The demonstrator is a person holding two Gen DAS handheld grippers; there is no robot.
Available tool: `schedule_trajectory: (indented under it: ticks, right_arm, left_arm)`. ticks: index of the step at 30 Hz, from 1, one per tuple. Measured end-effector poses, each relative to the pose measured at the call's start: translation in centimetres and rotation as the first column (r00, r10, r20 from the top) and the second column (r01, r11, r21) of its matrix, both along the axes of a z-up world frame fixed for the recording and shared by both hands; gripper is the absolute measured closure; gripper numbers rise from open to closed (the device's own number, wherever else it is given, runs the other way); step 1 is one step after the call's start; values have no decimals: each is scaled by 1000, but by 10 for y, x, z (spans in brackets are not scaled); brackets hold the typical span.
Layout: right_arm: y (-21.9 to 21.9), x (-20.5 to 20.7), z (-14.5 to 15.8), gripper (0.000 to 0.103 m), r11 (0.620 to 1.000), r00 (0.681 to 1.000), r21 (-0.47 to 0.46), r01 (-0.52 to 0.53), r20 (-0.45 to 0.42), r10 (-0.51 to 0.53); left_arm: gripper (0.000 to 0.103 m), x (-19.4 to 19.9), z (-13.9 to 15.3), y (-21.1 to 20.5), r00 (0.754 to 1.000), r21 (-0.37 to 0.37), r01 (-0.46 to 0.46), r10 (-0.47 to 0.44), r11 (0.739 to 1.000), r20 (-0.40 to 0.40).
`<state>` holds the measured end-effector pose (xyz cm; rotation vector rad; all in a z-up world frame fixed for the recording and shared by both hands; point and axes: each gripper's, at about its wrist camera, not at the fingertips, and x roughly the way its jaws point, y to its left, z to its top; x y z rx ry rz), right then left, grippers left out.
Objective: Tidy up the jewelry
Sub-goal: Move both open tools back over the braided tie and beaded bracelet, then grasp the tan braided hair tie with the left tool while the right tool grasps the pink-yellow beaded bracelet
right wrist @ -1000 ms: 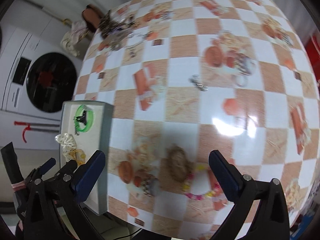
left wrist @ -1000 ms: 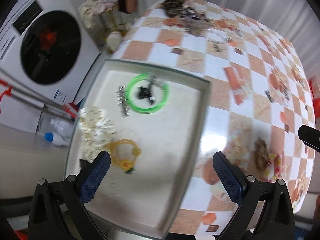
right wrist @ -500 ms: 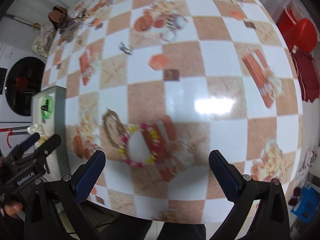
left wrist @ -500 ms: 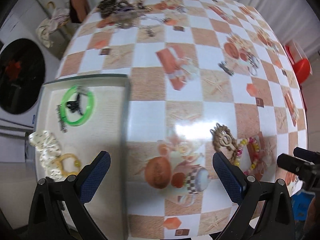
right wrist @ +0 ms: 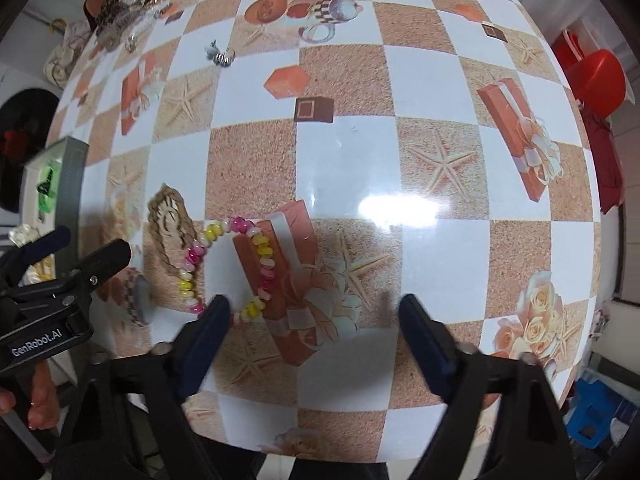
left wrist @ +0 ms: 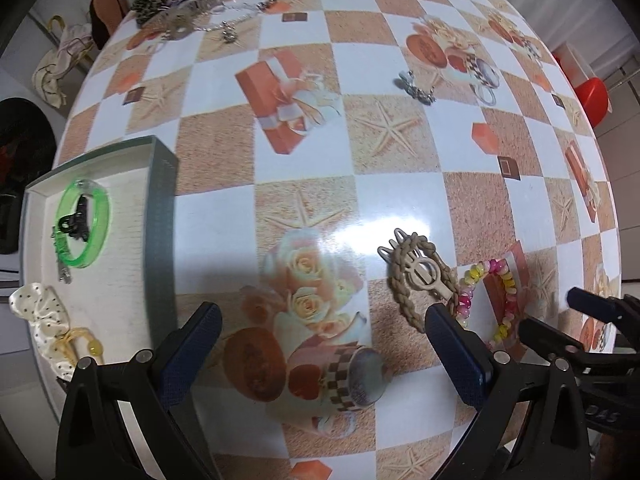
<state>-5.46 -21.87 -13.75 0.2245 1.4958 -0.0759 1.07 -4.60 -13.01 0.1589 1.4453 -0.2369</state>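
A pink-and-yellow beaded bracelet is seen lying flat on the worktop, lower left of centre in the right wrist view, partly over a printed gift box. Touching its left side is a tan braided hair clip; in the left wrist view the same clip and bracelet are found at lower right.

The right gripper is held with its fingers wide apart and nothing gripped; the left blue pad is right at the near edge of the bracelet, though whether it's touching can't be told. The left gripper is also spread wide and empty, above a printed rose and cup pattern, with its right finger just beside the clip.

At the left edge of the left wrist view a shallow tray is seen, with a green bangle and a black clip inside it, plus a white dotted scrunchie and a yellow hair tie lower down. A small silver piece is sat alone at upper right of centre, and a tangled jewelry pile is at upper left.
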Motion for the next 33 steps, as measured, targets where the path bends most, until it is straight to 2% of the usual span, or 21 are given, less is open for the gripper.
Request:
schedule_trajectory:
  ticks: [2,3,6,13,16,18,21,23,24,25,26,27,33]
  right_arm:
    - [4,0,-6,35,1000,1000,-17,-8,-3,8]
    - [6,1,-9,39,1000,1000,-22,-11,-4,10]
    - [10,1,-12,40,999,1000,-30,-20,16,20]
    - [34,6,-11,41,984,992,-137,-110,45,118]
    - [33,7,-15,47,977,994,-186,-102,28,109]
    - [23,9,-17,49,986,997,-153,-67,26,72]
    - [19,10,-17,50,988,998,-141,-60,24,64]
    - [24,12,-16,59,988,996,-137,-77,29,82]
    - [27,13,-15,67,987,995,-135,-89,30,94]
    - [28,14,-13,72,986,994,-130,-101,30,105]
    - [31,15,-12,80,986,993,-126,-109,29,113]
    - [35,17,-9,93,986,993,-122,-113,27,117]
    - [31,20,2,94,998,996,-26,-64,56,65]
  left_arm:
    - [2,1,-4,-3,1000,-3,5,-5,1000,-6]
    - [6,1,-6,-3,1000,-4,8,-8,1000,-7]
    - [9,2,-13,-8,1000,4,19,-19,1000,-23]
    - [19,6,-22,-25,999,24,37,-36,999,-30]
    - [22,7,-22,-33,998,28,49,-48,998,-26]
    - [28,3,-23,-44,998,29,60,-59,998,-15]
    - [46,1,-20,-53,996,22,88,-88,996,-1]
    - [76,-1,-17,-59,994,15,110,-110,994,7]
    - [84,-1,-17,-63,993,12,117,-117,993,5]
    - [92,0,-15,-66,993,5,117,-117,993,-1]
    - [92,1,-15,-66,994,-8,108,-108,994,-7]
    - [92,1,-14,-65,995,-28,97,-98,995,-12]
    - [92,2,5,-43,999,-132,39,-41,990,-8]
